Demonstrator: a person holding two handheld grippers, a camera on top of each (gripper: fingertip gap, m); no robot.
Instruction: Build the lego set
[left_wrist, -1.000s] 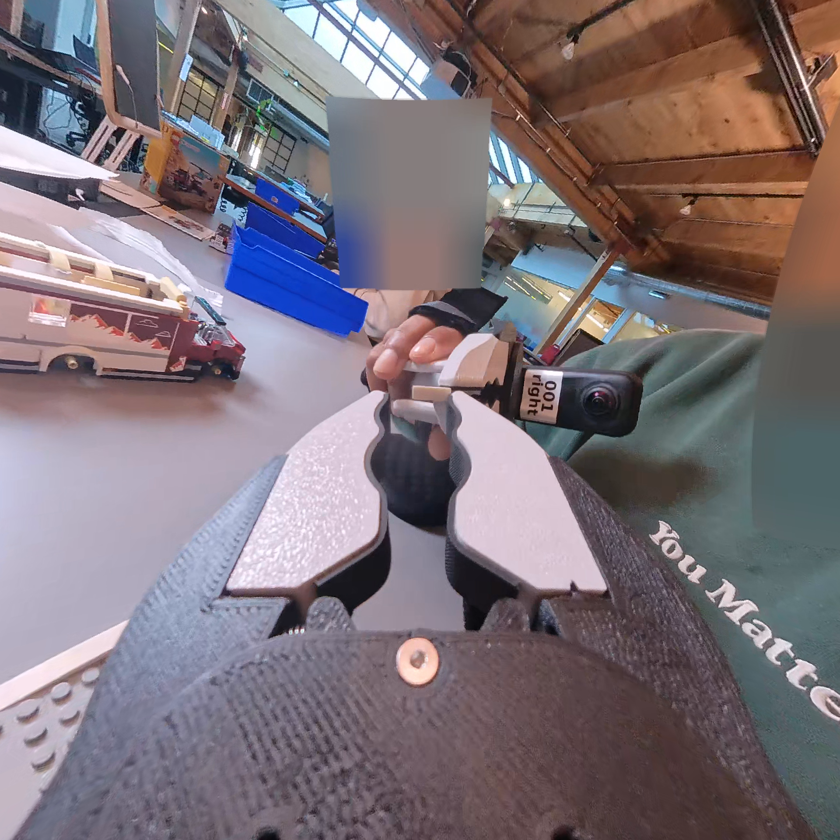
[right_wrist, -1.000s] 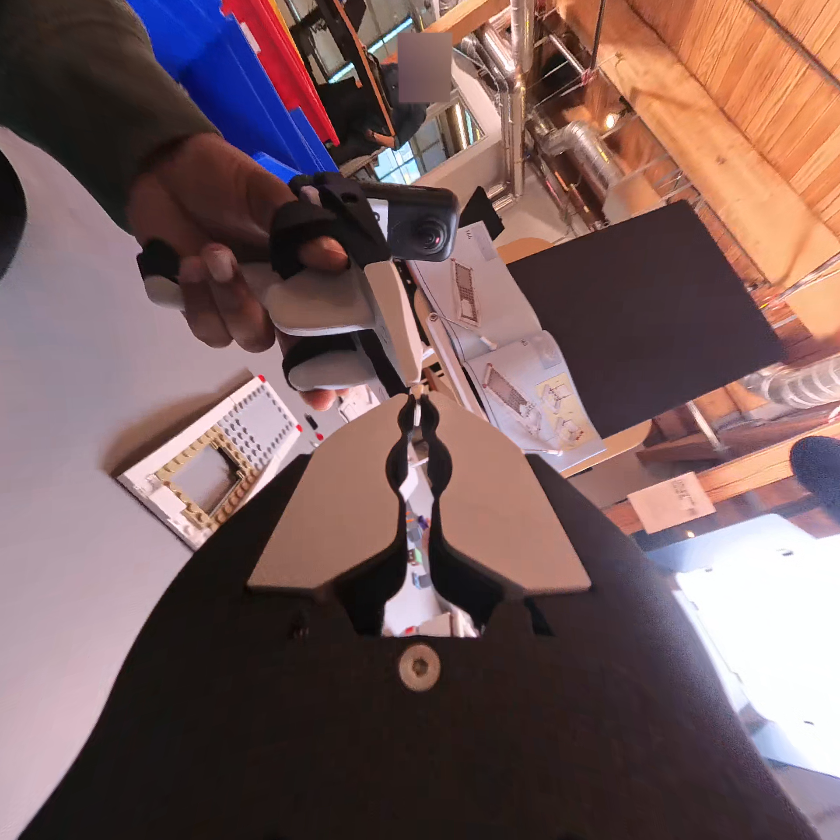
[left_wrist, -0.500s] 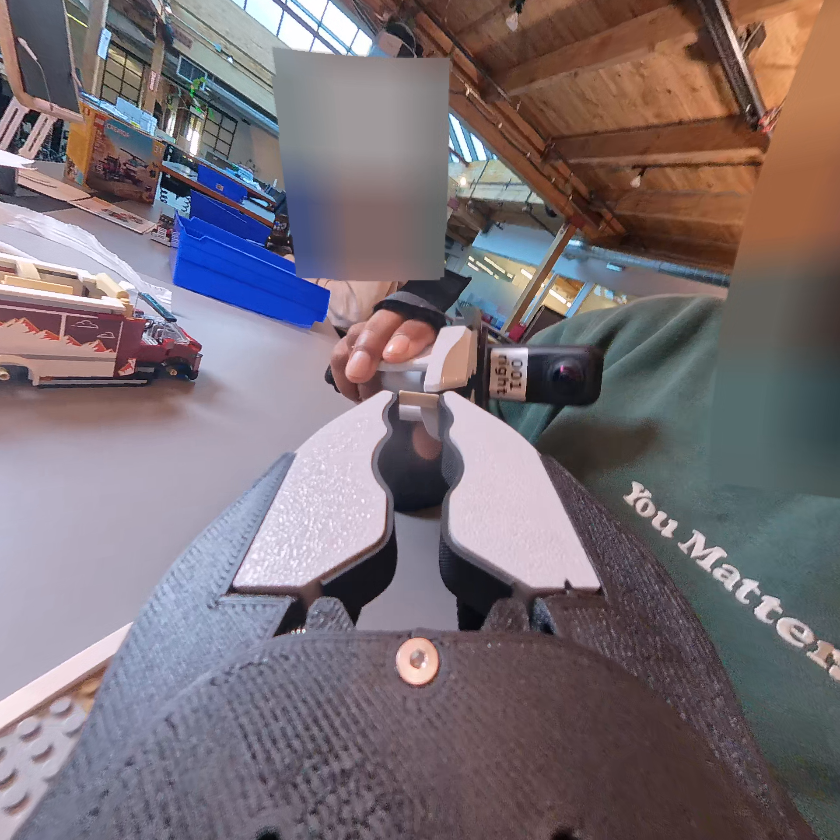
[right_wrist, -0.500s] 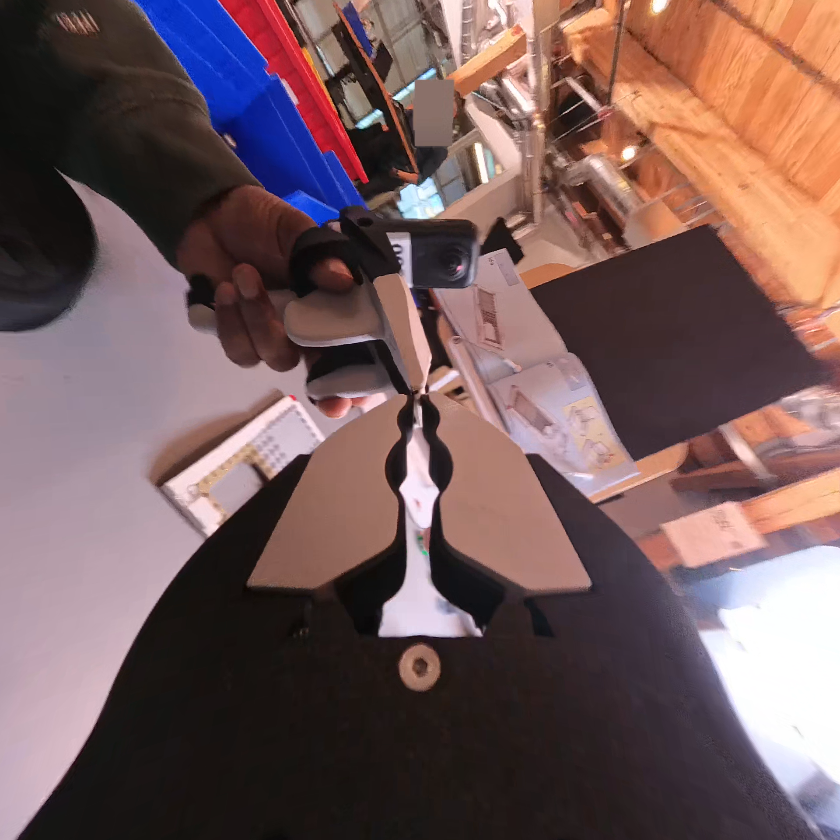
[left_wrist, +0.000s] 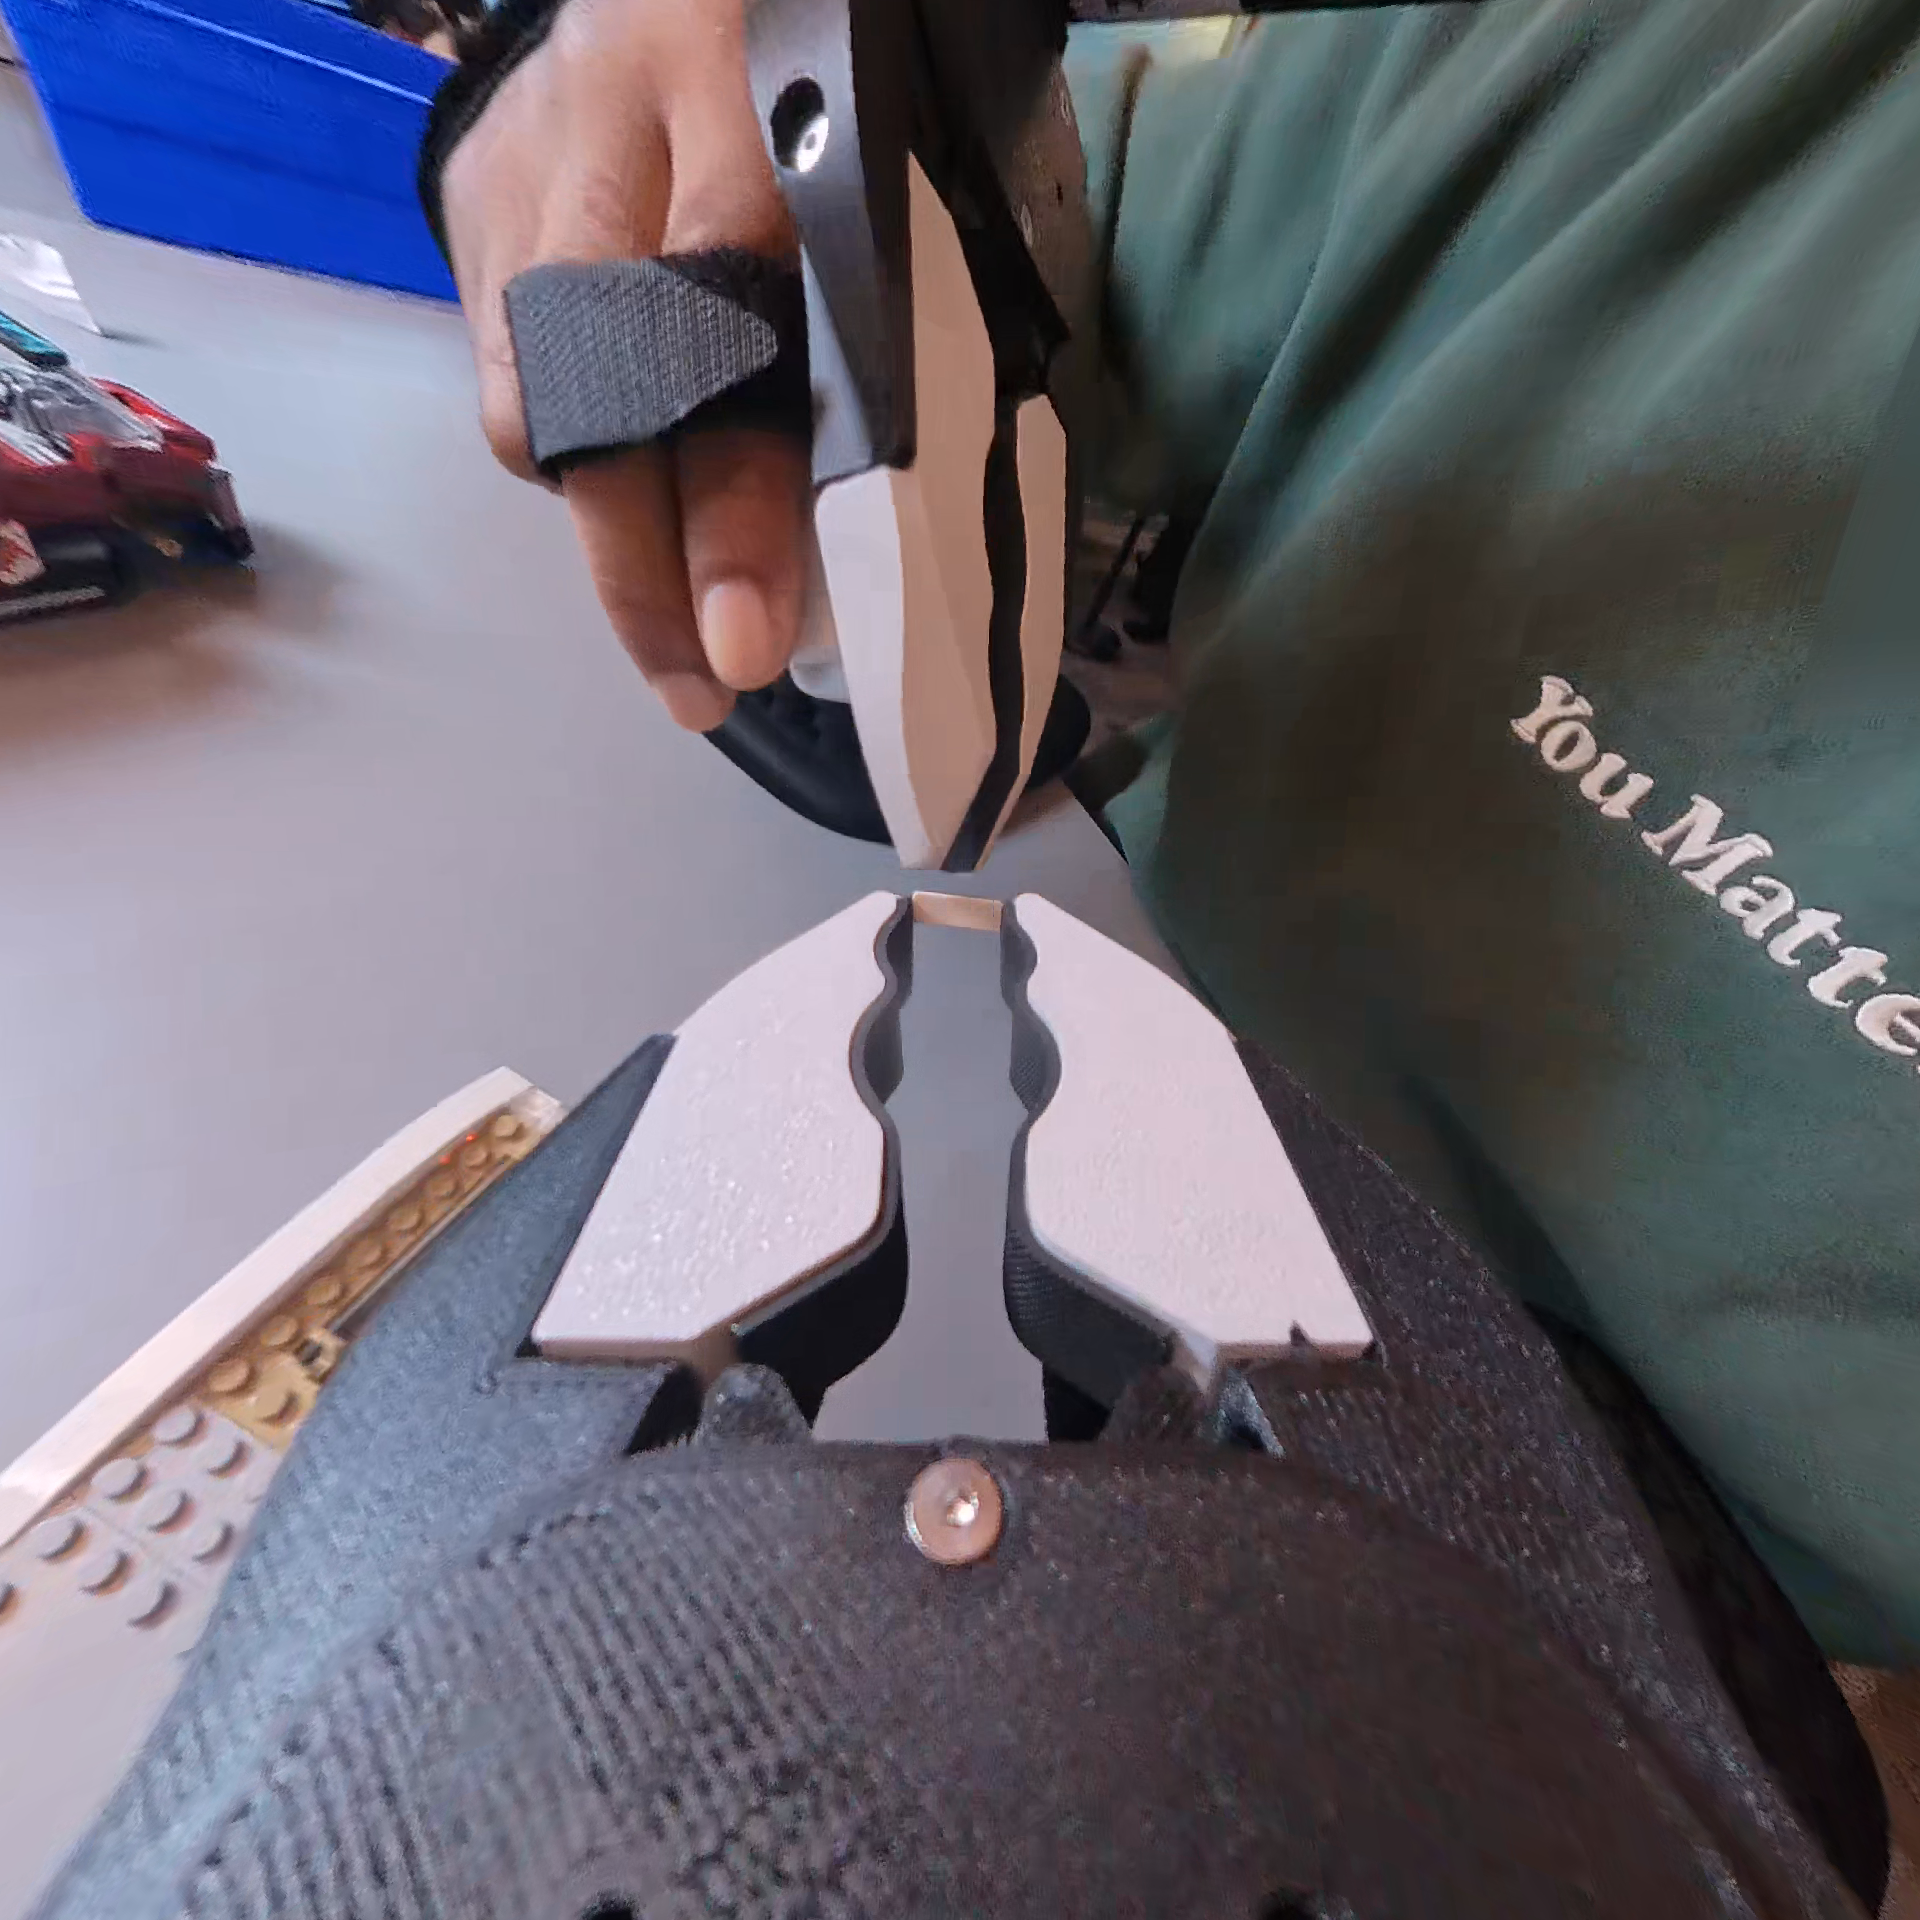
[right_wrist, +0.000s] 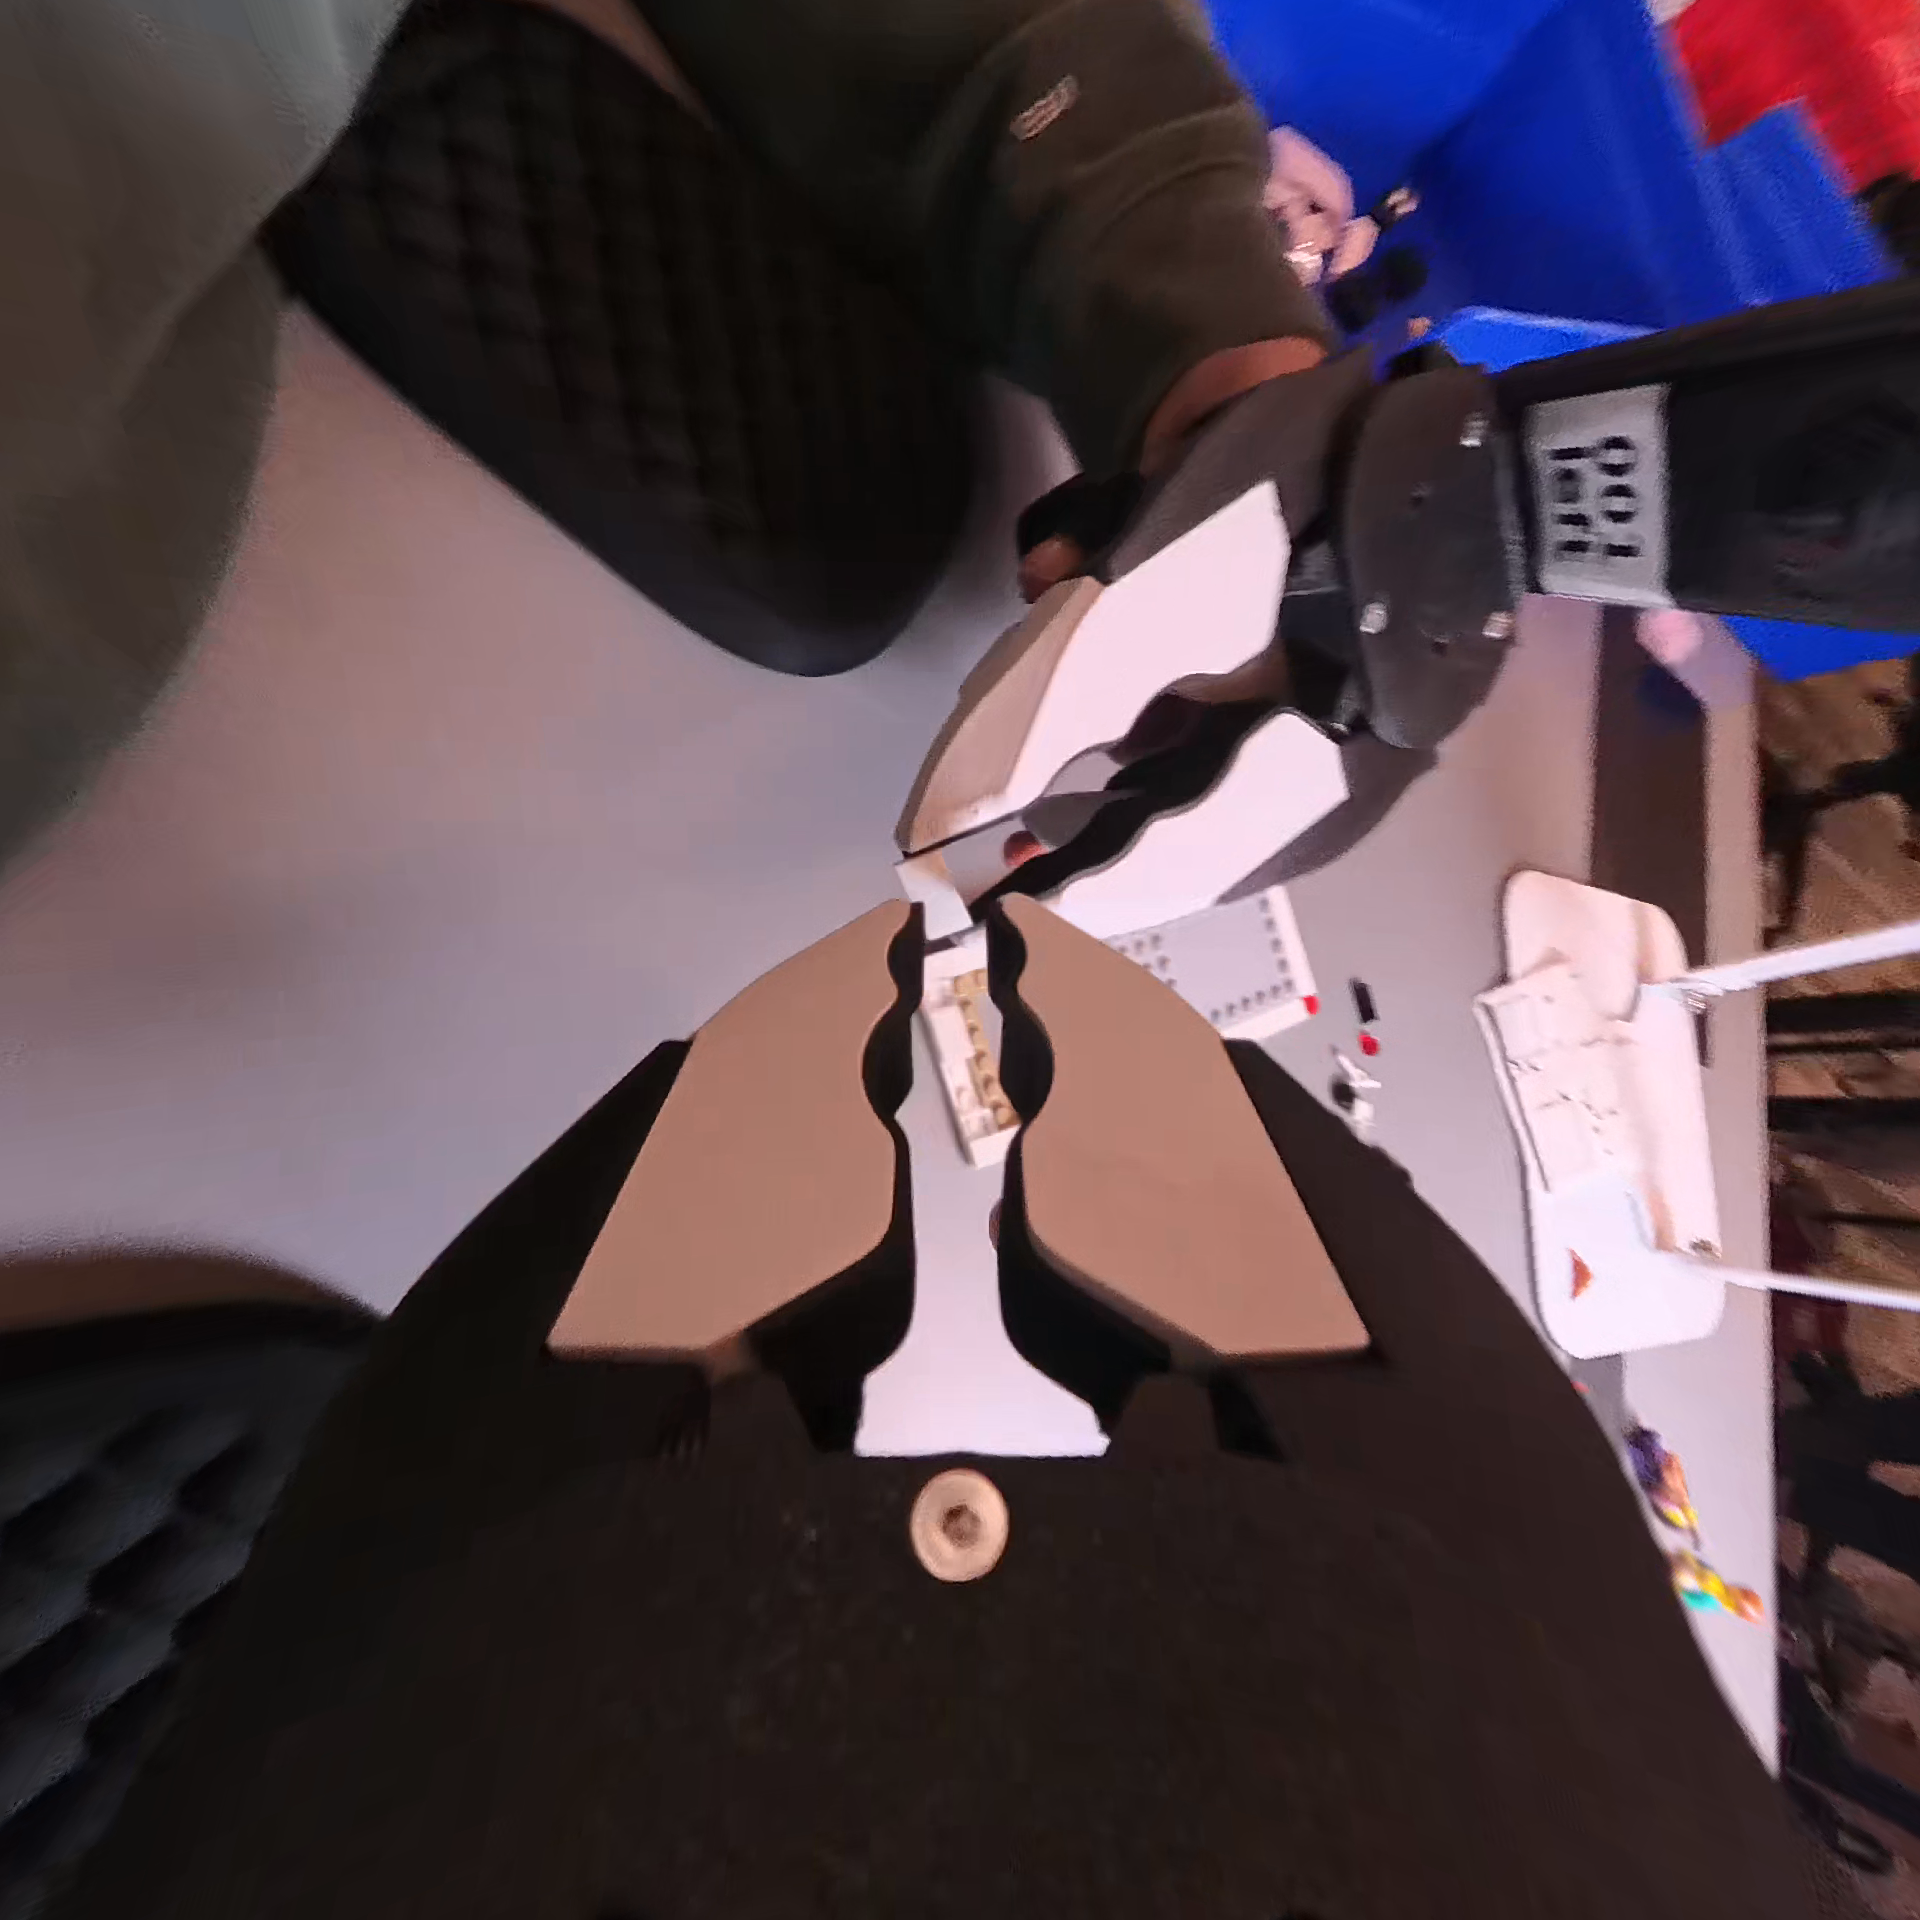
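Two handheld grippers: the left gripper (left_wrist: 957, 902) has pale grey textured fingers (left_wrist: 769, 1132) with wavy black inner edges on a black ribbed body fixed by a silver screw (left_wrist: 955, 1512). The right gripper (right_wrist: 953, 914) matches it, with a black finger strap (left_wrist: 634, 364). The person wears a dark green sweatshirt (left_wrist: 1507, 499) with pale lettering.

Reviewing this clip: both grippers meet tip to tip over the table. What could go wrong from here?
1. The left gripper pinches a small pale brick only at its very fingertips; a nudge could pop it out.
2. The right gripper hovers just above that brick with its tips slightly parted; contact might knock it loose.
3. A dropped brick could land among the loose small parts beside the studded plate.
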